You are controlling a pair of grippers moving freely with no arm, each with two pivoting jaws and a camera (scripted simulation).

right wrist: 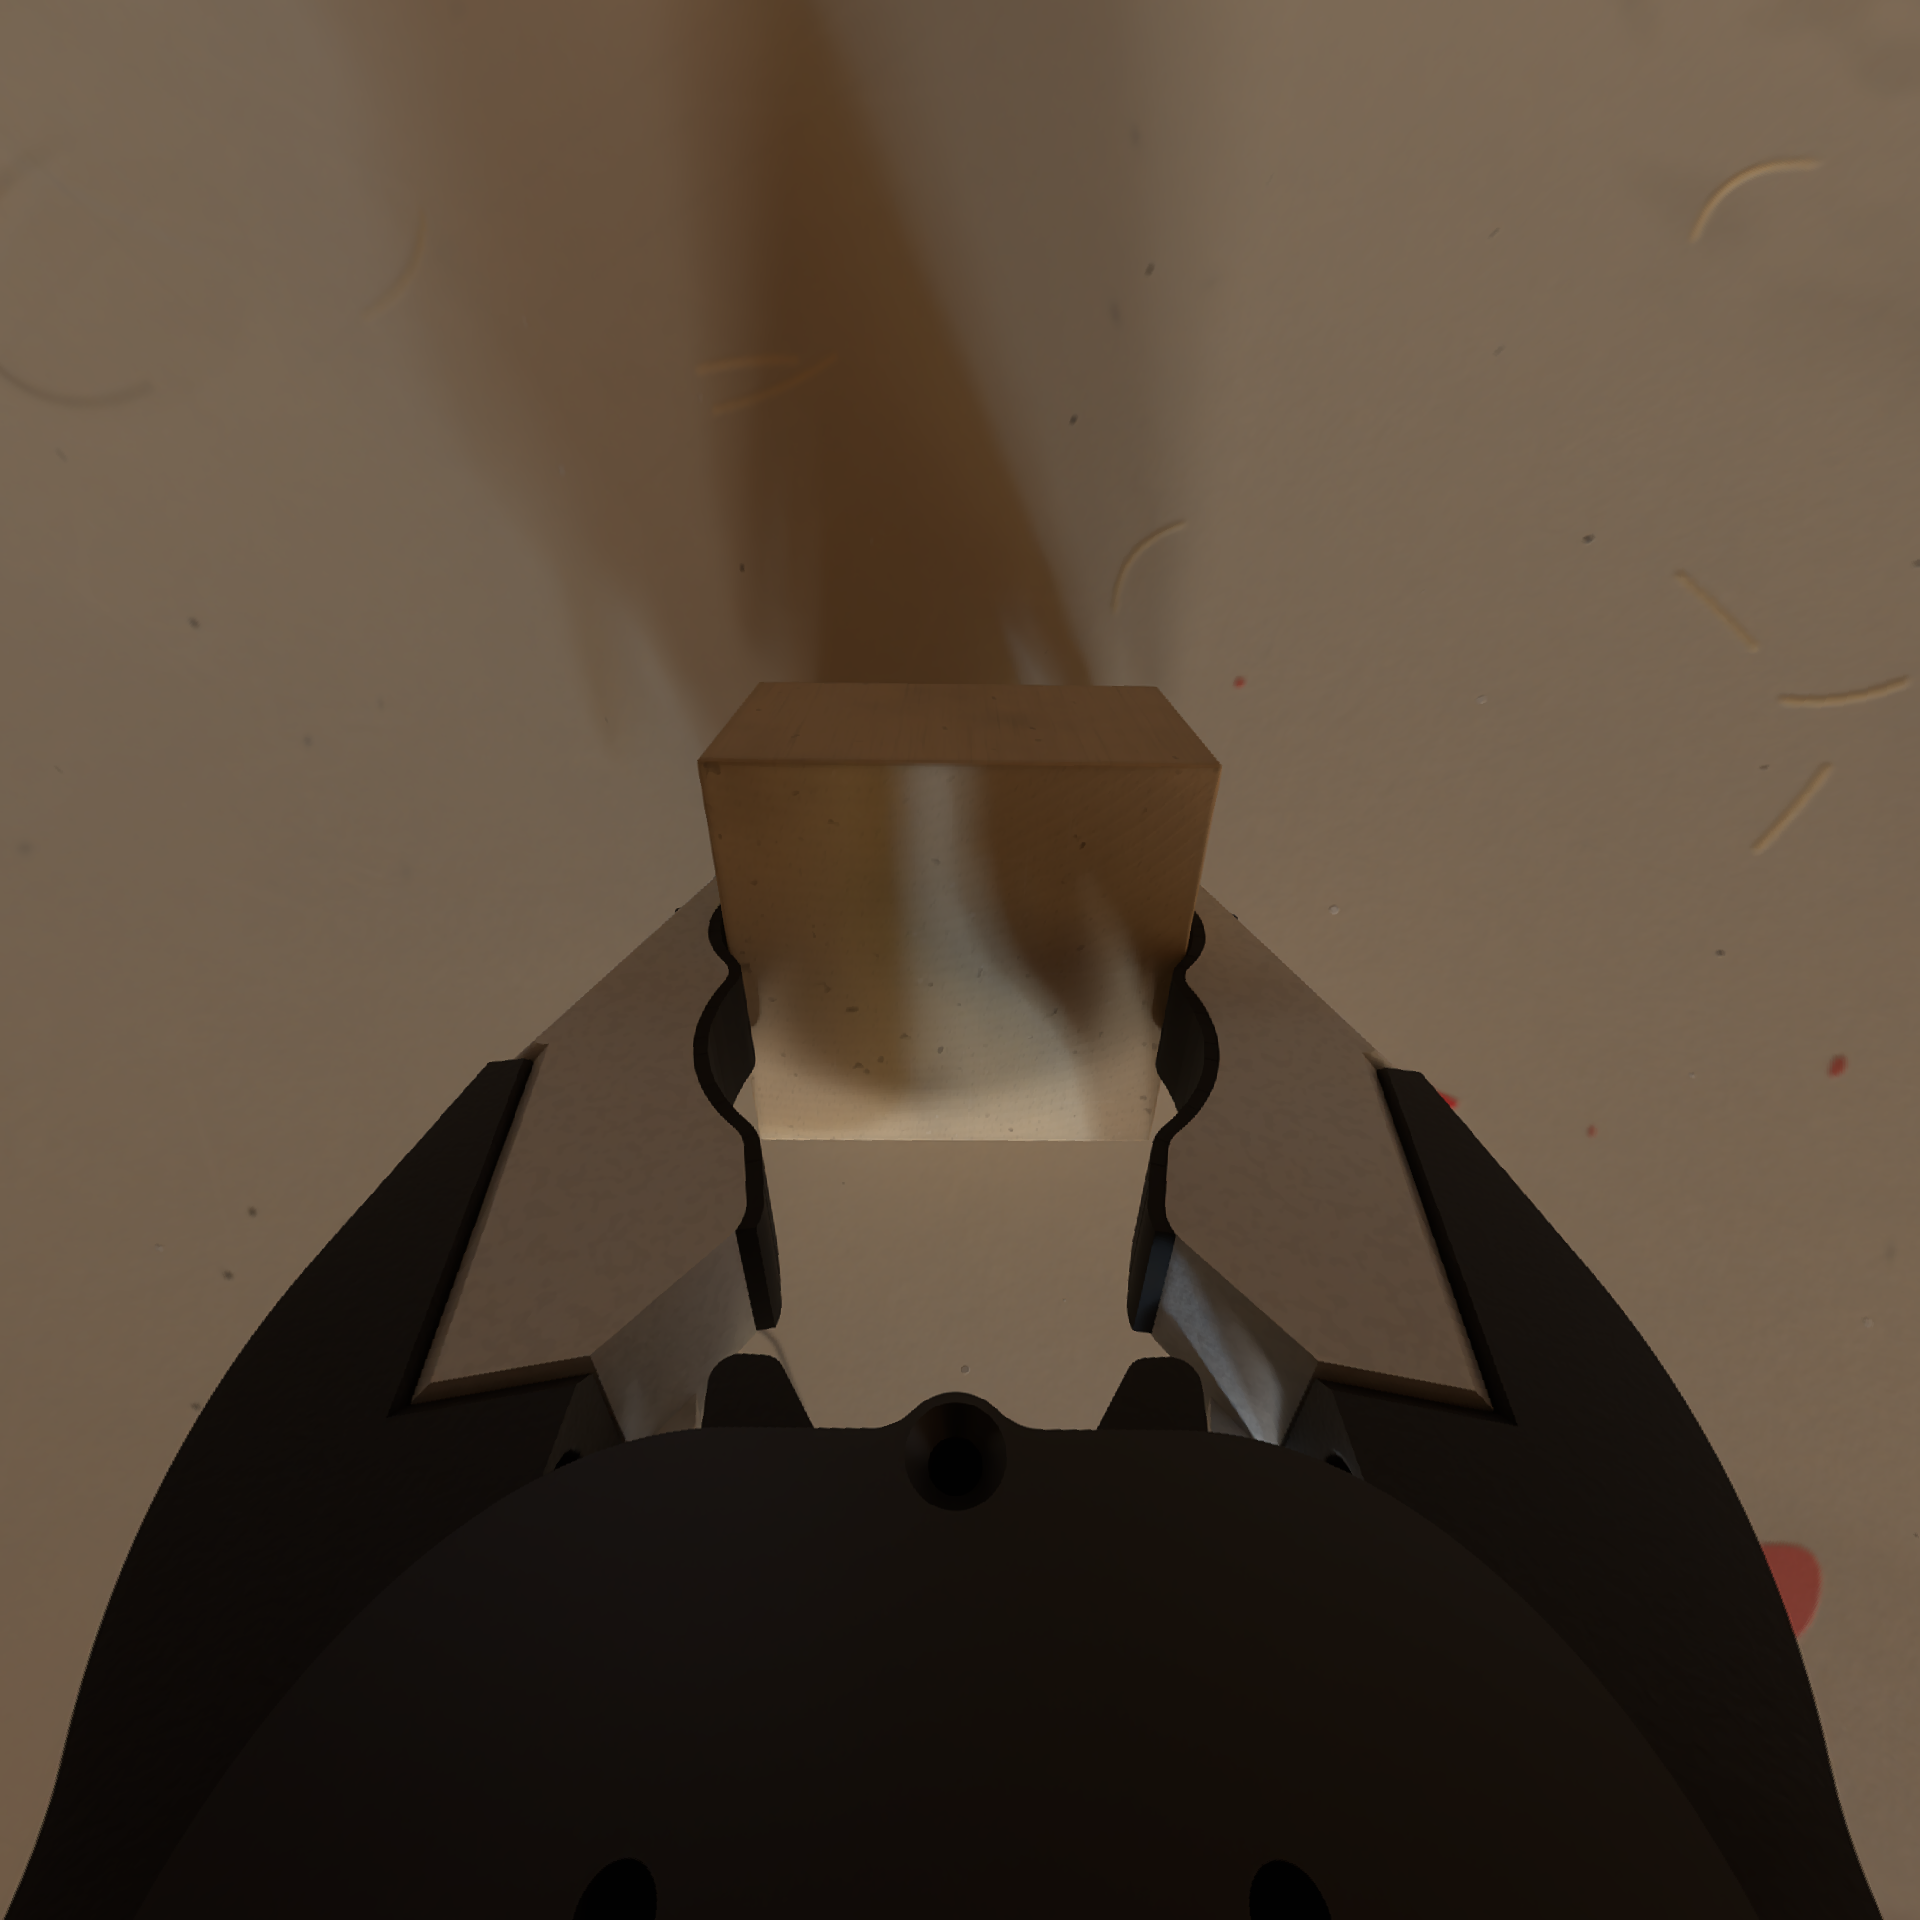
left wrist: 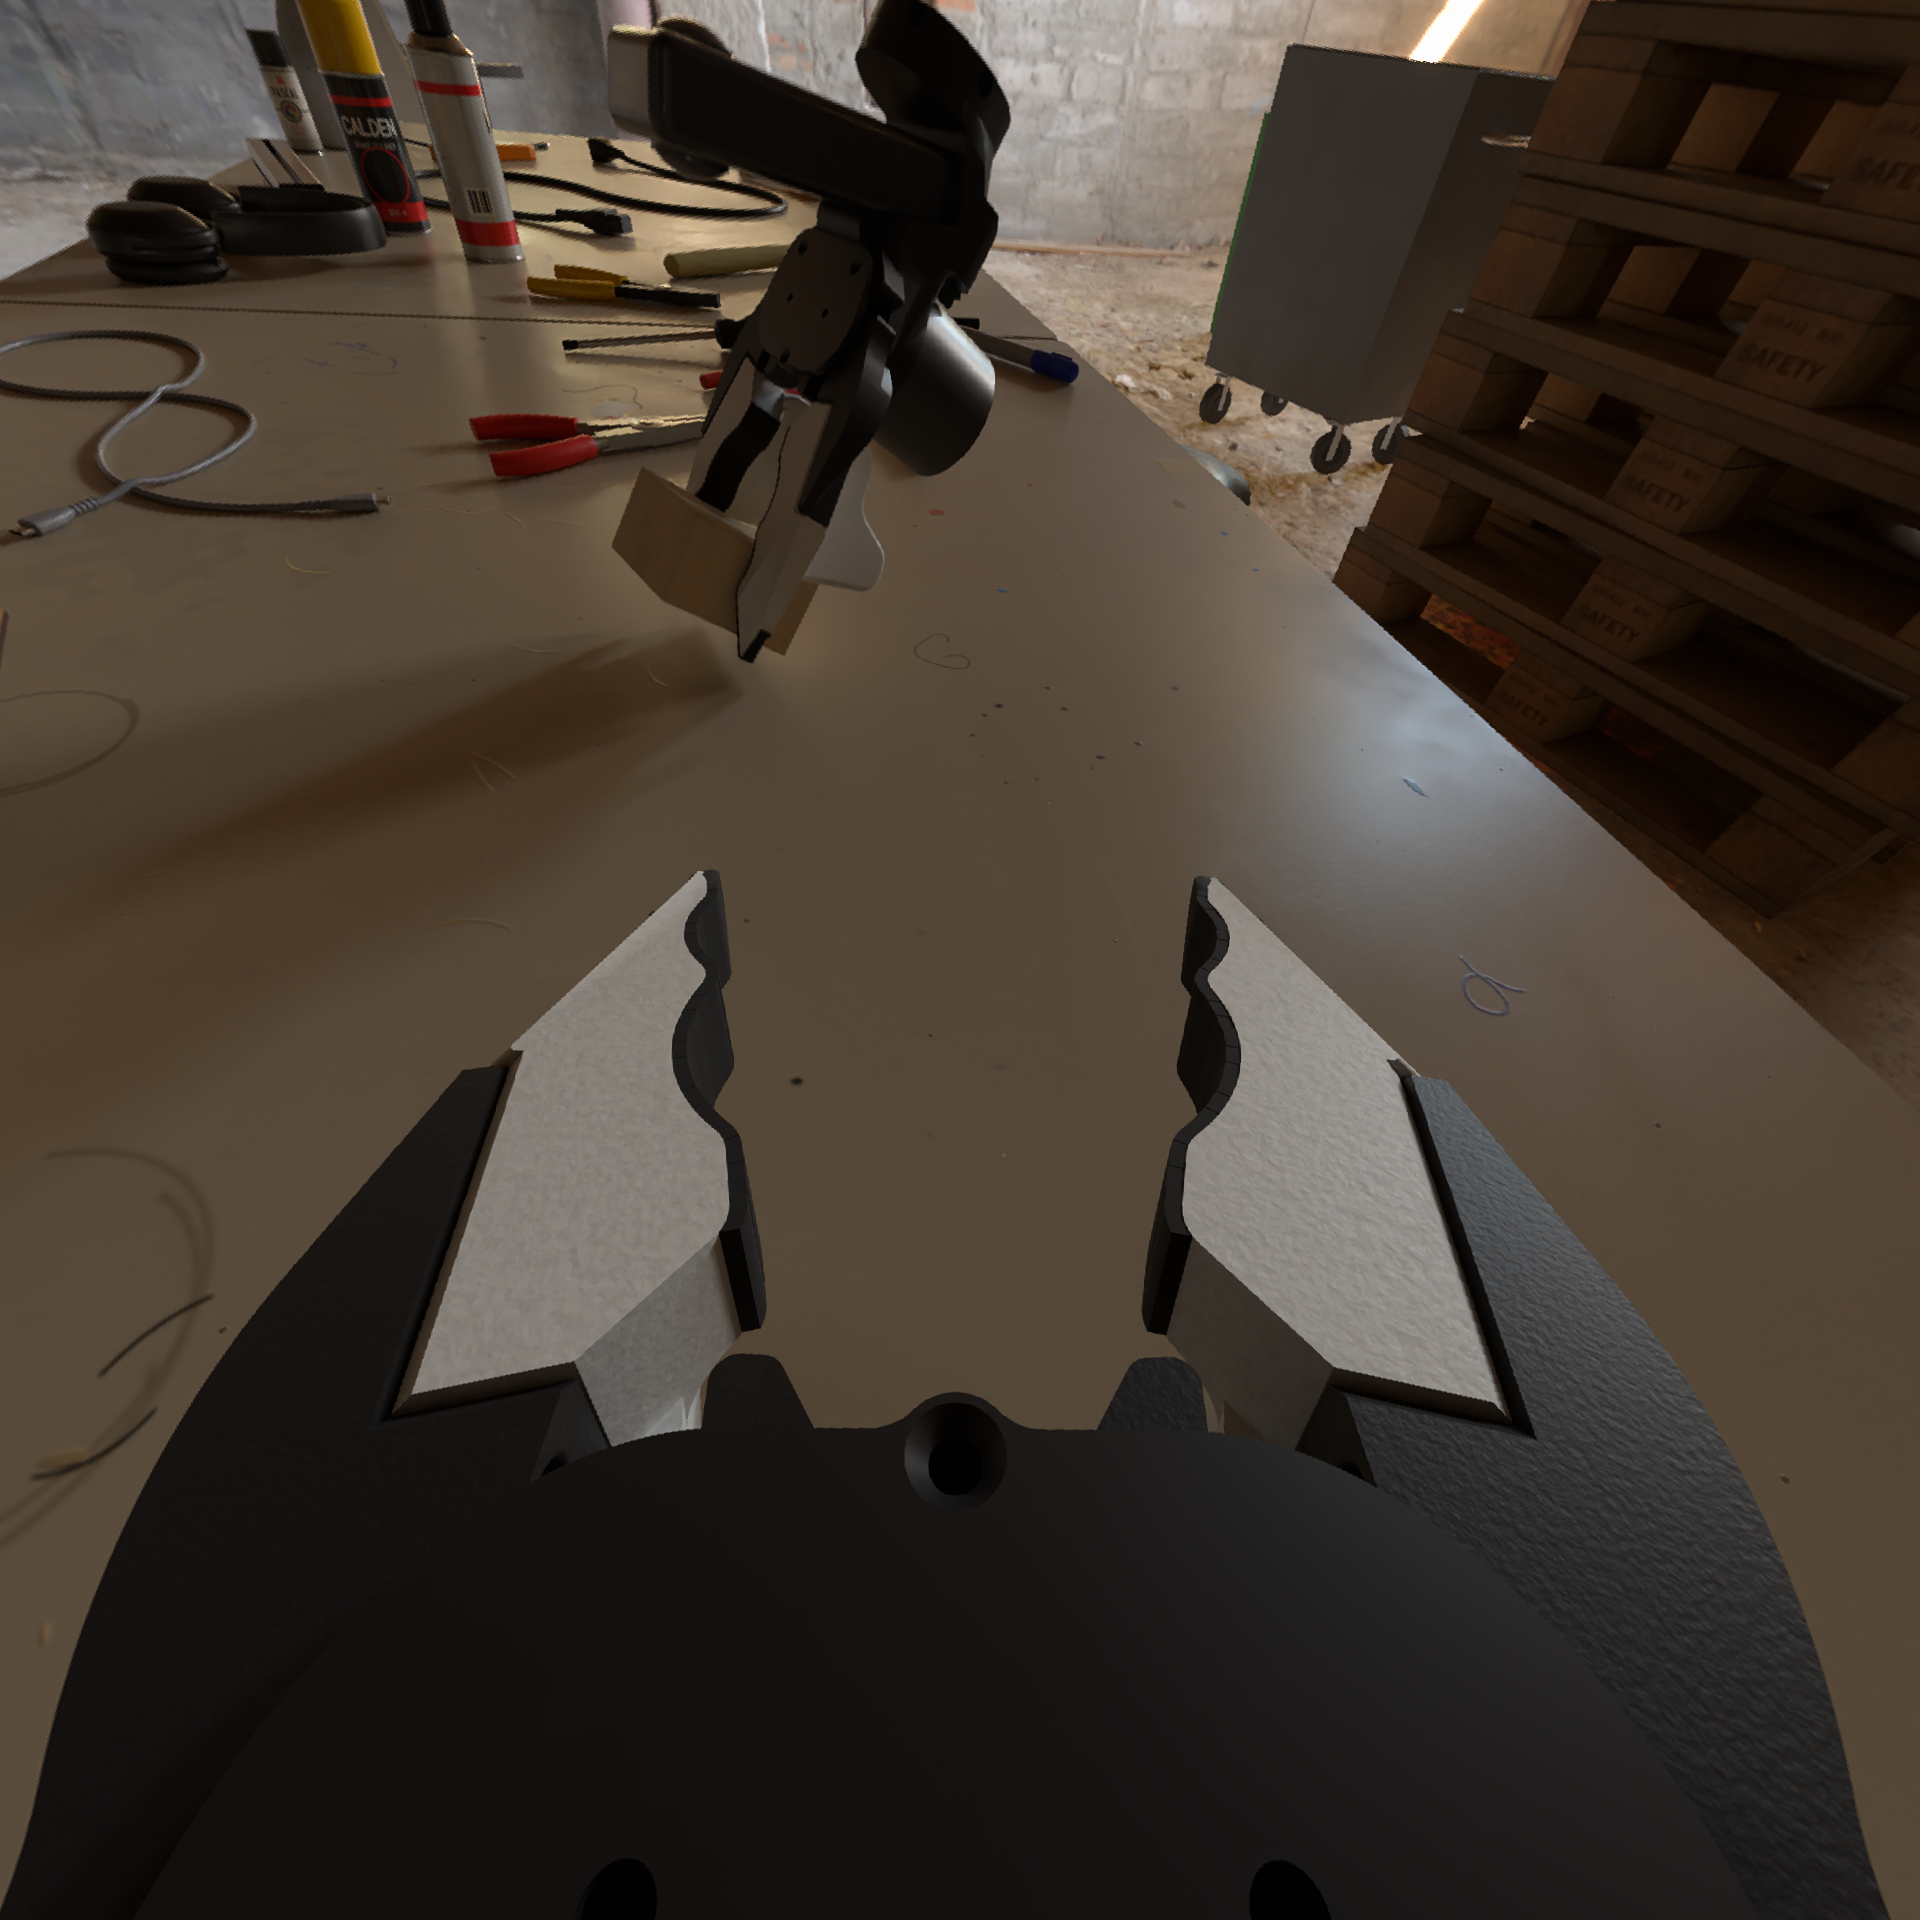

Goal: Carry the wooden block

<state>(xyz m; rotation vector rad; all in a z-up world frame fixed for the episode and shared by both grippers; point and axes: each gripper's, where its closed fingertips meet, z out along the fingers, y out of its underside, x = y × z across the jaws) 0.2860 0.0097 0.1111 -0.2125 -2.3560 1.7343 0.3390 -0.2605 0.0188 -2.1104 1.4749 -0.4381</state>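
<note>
Right gripper was clamped on the wooden block, both fingers pressed against its left and right sides in the centre of the right wrist view. Block filled the gap between the fingertips and stuck out beyond them, with the tan table behind it and a long dark shadow running toward the top of the frame. A few red specks sat on the table at right.

In the left wrist view the right gripper showed in the upper centre, tilted downward, holding the wooden block clear above the table, its shadow cast on the surface below and to the left. Left gripper filled the lower half of that frame, fingers spread wide apart with nothing between them, only bare tabletop.

Clutter across the upper left of the frame: red-handled pliers just left of the held block, yellow-handled pliers farther up, a grey cable looped at far left, black earmuffs, spray cans, a blue-capped marker. Off the table at upper right stood a grey wheeled cabinet and stacked wooden pallets.
</note>
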